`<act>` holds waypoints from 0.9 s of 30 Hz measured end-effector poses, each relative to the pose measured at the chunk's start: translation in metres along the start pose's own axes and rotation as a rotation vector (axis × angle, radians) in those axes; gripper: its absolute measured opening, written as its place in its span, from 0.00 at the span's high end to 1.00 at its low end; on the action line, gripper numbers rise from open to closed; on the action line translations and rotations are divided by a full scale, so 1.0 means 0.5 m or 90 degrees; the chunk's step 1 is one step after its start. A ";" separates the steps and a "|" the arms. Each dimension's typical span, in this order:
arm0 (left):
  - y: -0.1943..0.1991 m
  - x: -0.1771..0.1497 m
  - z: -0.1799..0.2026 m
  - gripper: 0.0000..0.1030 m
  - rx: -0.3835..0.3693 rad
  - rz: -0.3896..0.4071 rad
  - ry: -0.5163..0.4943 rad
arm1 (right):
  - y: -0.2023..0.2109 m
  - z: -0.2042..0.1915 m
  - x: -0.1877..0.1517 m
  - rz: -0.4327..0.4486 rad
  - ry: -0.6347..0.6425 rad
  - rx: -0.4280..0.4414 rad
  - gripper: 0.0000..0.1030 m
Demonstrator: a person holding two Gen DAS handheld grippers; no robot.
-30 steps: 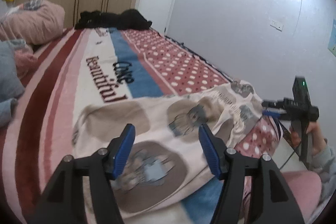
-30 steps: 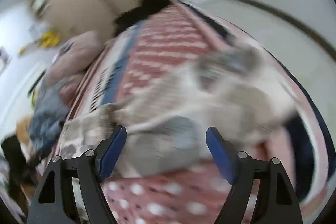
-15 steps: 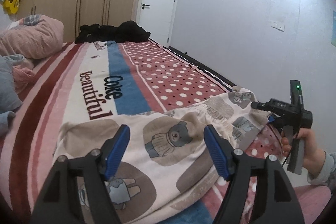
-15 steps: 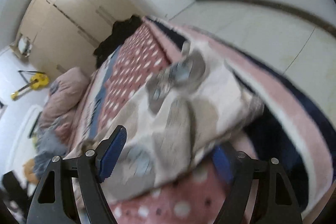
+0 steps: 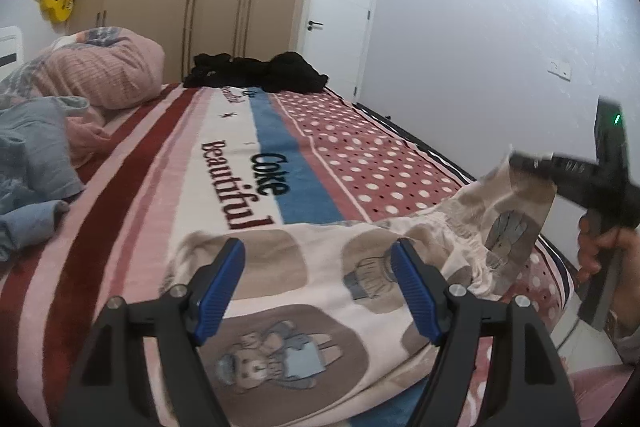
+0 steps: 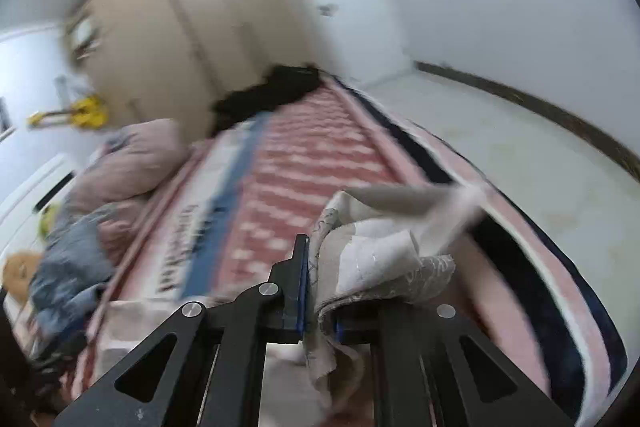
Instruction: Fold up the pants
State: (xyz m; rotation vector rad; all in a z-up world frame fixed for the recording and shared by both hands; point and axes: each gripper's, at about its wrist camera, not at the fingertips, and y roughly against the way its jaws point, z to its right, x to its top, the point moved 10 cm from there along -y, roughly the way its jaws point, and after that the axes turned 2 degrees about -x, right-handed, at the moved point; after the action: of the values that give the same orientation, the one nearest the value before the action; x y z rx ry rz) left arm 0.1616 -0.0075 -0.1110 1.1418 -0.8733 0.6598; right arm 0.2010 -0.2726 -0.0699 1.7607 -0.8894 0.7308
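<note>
One pair of pants (image 5: 320, 291), cream with bear patches, lay spread across the near end of the bed (image 5: 344, 155), directly under and ahead of your left jaws. Their right-hand end was bunched and lifted off the blanket, pinched in your right gripper (image 6: 318, 311), whose jaws were clamped together on a thick wad of the fabric. In the right wrist view that wad (image 6: 384, 251) stood up between and just beyond the jaws, folded over on itself in several layers. Your left gripper (image 5: 320, 291) hung over the flat part of the pants with its jaws wide apart and nothing between them; the blue pads framed a bear patch without touching it, as far as I could tell.

You appeared to be at the start of the first fold, with one end gripped and raised and the rest still flat. Next, I judged, your left jaws needed to come down and close on the matching edge of the cloth, so both ends could travel together. Otherwise the lifted end would drag the flat part askew. The right view was blurred, so I could not tell which edge you held.

Beyond the jaws lay a dark heap of clothes (image 5: 256, 71), and off to their left a pink quilt (image 5: 92, 71).
</note>
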 end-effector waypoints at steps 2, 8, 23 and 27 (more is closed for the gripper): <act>0.014 0.001 -0.018 0.30 0.008 0.006 0.007 | -0.003 -0.091 0.006 0.000 0.036 0.048 0.96; 0.065 0.007 -0.100 0.29 0.048 0.023 0.042 | -0.023 -0.393 -0.090 -0.063 0.203 0.209 0.96; 0.103 -0.029 -0.204 0.24 0.064 0.007 0.099 | -0.127 -0.541 -0.406 -0.333 0.316 0.318 0.58; 0.092 -0.022 -0.203 0.24 0.049 0.005 0.105 | -0.050 -0.531 -0.375 -0.315 0.337 0.357 0.54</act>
State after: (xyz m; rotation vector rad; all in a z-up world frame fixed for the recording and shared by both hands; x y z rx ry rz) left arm 0.1433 0.1031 -0.1144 1.1352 -0.7174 0.7878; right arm 0.0991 0.0274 -0.1464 2.0030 0.1324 1.0979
